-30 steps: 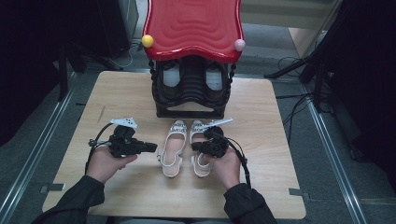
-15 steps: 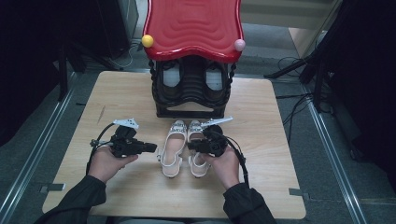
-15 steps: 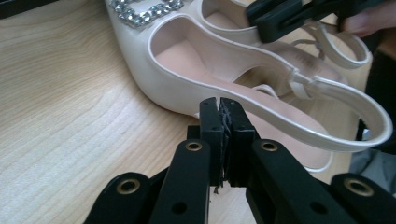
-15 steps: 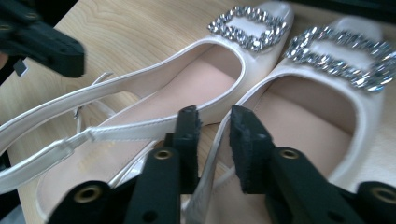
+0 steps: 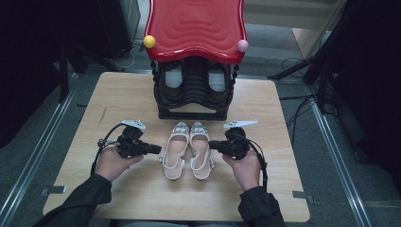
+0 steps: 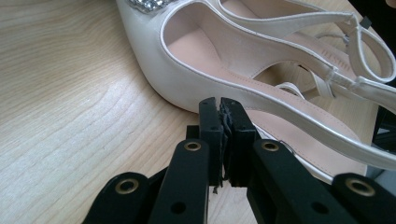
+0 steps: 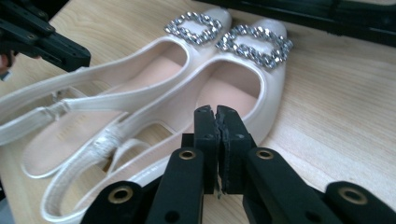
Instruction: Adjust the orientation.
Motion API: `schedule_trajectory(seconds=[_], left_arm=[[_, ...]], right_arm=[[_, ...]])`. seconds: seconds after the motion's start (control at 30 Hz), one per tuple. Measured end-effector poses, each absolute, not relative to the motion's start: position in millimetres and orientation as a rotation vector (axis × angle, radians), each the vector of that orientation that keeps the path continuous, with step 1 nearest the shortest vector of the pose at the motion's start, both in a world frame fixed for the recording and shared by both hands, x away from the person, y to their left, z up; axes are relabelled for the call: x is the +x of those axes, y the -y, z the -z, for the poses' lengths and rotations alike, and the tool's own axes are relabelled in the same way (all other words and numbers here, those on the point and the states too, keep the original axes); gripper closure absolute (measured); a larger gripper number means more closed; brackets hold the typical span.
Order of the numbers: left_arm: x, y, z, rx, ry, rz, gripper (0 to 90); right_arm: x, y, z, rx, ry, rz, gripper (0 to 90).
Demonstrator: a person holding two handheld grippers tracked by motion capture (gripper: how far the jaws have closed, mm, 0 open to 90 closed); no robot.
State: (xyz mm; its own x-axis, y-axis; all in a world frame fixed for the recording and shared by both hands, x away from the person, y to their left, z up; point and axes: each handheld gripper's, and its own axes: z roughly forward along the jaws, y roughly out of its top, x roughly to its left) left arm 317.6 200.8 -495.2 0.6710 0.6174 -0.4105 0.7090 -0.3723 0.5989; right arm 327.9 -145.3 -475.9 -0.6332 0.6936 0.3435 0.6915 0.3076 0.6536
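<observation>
The high view looks forward and down from above the person's side of the tabletop (image 5: 142, 189), taking in the whole surface, with the forearms entering at the bottom edge. The left gripper view sits low and very close, looking along its tool (image 6: 220, 103) at the side of the left shoe (image 6: 196, 88). The right gripper view, equally low and near, looks along its tool (image 7: 215, 112) from the opposite side. All three share the pair of white shoes (image 5: 188, 150) and the wood around them.
</observation>
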Motion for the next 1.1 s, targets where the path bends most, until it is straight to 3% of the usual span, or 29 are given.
schedule_trajectory(seconds=[0.4, 1.1], left_arm=[[323.5, -186.2, 507.2, 2.146, -1.015, 0.186, 88.0], [316.6, -167.3, 510.2, 2.141, -1.000, 0.238, 89.0]], right_arm=[[330.4, 146.2, 503.2, 1.412, -2.567, -1.120, 90.0], [329.7, 141.9, 506.3, 1.433, -2.549, -1.154, 90.0]])
